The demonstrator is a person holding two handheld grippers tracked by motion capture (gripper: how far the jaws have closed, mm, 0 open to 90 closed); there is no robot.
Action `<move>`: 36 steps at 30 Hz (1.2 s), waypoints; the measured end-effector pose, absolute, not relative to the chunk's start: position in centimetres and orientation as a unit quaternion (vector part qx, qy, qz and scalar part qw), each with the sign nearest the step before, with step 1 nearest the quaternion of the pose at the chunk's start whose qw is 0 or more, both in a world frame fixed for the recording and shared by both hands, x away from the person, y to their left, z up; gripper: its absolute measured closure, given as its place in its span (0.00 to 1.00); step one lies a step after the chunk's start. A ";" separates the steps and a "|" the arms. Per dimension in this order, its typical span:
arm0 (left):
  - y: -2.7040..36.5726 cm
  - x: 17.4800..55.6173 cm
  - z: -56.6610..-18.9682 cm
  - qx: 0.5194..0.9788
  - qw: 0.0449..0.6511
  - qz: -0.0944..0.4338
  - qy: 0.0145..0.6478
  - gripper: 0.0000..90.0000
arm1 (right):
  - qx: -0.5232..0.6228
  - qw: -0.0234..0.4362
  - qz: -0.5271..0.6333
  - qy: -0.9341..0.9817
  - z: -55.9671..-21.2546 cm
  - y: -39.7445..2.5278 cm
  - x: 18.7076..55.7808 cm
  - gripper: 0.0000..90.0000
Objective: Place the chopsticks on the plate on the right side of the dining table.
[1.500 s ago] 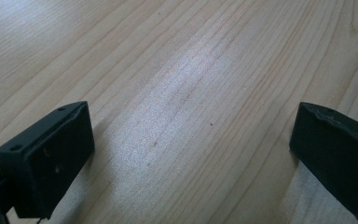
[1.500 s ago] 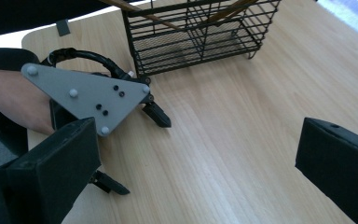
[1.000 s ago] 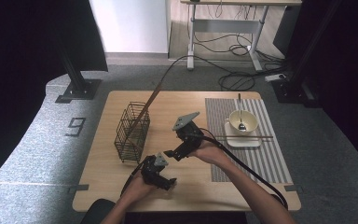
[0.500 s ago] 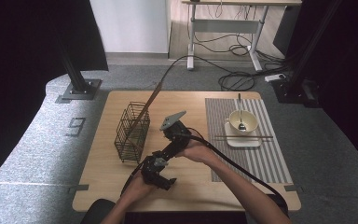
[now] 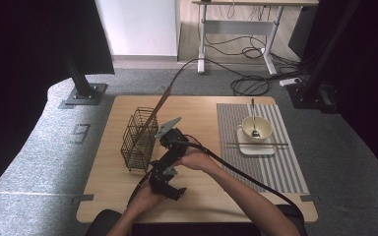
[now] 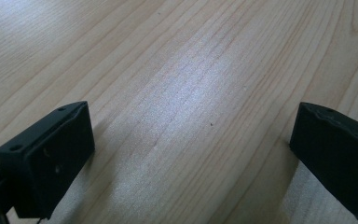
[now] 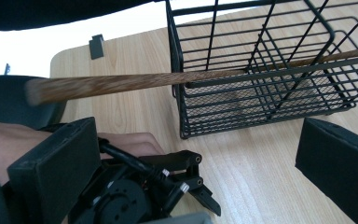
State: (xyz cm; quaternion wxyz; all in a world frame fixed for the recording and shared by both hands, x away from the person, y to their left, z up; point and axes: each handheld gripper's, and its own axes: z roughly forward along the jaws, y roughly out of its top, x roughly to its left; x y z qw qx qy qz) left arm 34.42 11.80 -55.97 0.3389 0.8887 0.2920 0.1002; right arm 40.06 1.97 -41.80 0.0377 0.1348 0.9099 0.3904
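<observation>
A black wire basket [image 5: 139, 140] stands left of the table's middle, and a long brown stick [image 5: 157, 105] leans out of it toward the back. My right gripper [image 5: 170, 140] hovers just right of the basket, open with nothing between the jaws. In the right gripper view [image 7: 200, 126] the basket [image 7: 261, 70] lies ahead, with the stick [image 7: 121, 84] crossing in front of it. My left gripper [image 5: 165, 184] rests low near the front edge. In the left gripper view [image 6: 193, 116] it is open over bare wood.
A striped placemat [image 5: 275, 167] covers the table's right side. On it a white square plate [image 5: 256, 149] carries a cream bowl [image 5: 255, 128] with a spoon [image 5: 252, 110], and chopsticks [image 5: 256, 144] lie across the plate. Cables trail from both grippers.
My right gripper has moved left from near the placemat's edge to right beside the basket. The left gripper has stayed in place.
</observation>
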 end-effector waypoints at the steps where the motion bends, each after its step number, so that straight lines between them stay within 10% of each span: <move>1: 11.8 34.4 -56.0 0.889 0.339 0.100 0.292 0.00 | 0.135 0.038 0.390 0.910 -41.8 2.0 40.1 0.00; 16: 11.7 34.4 -56.0 0.888 0.339 0.100 0.294 0.00 | 0.125 0.051 0.395 0.909 -41.7 4.3 40.3 0.05; 36: 11.7 34.5 -55.9 0.889 0.337 0.101 0.294 0.00 | 0.179 0.097 0.424 0.883 -40.6 2.6 42.3 0.46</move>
